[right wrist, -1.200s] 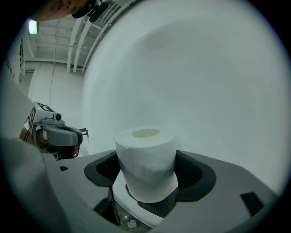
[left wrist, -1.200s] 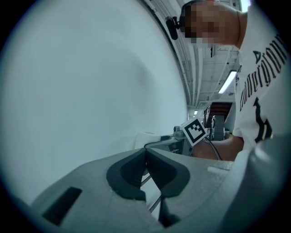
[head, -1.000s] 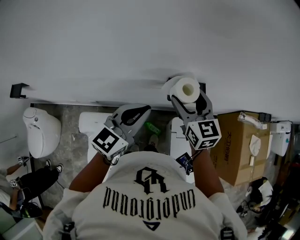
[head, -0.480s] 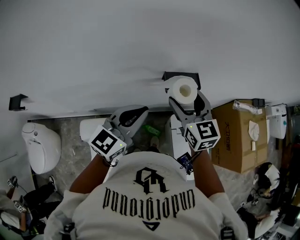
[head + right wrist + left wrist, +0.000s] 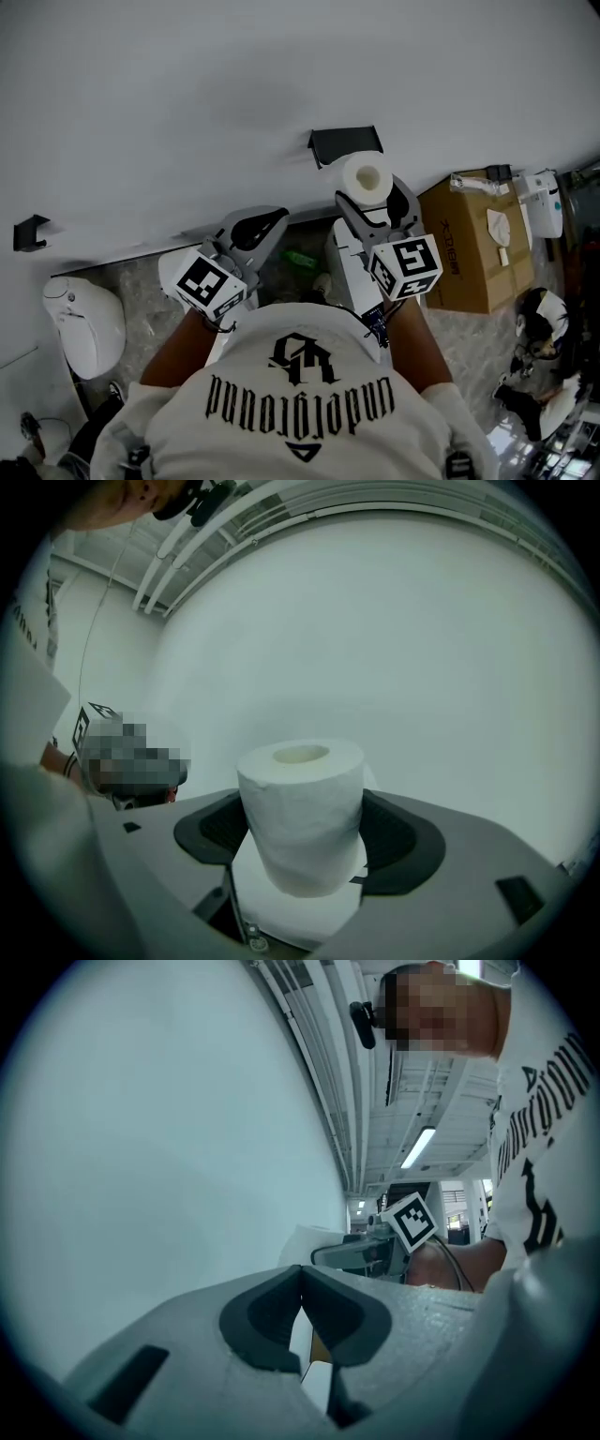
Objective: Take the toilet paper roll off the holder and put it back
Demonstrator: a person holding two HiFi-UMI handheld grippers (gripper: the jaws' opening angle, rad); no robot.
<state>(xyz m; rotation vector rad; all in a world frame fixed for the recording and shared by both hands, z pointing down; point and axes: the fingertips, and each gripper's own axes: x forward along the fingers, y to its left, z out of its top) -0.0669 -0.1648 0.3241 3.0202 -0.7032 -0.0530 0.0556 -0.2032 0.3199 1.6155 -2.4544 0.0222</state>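
Pulling toilet roll (image 5: 366, 176) clear of black wall holder (image 5: 343, 145) w/ right gripper (image 5: 373, 193) clamped round it, now just beside holder vs. over it 1 s ago, left gripper (image 5: 255, 228) closed & empty, so removal prob. done, re-hanging next.

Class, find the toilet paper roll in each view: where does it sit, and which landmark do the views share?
Head view: roll right of centre, in the right gripper, just below the black holder.
Left gripper view: small white patch at centre, probably the roll, beside the right gripper.
Right gripper view: centre, between the jaws.
Shared landmark: the white wall.
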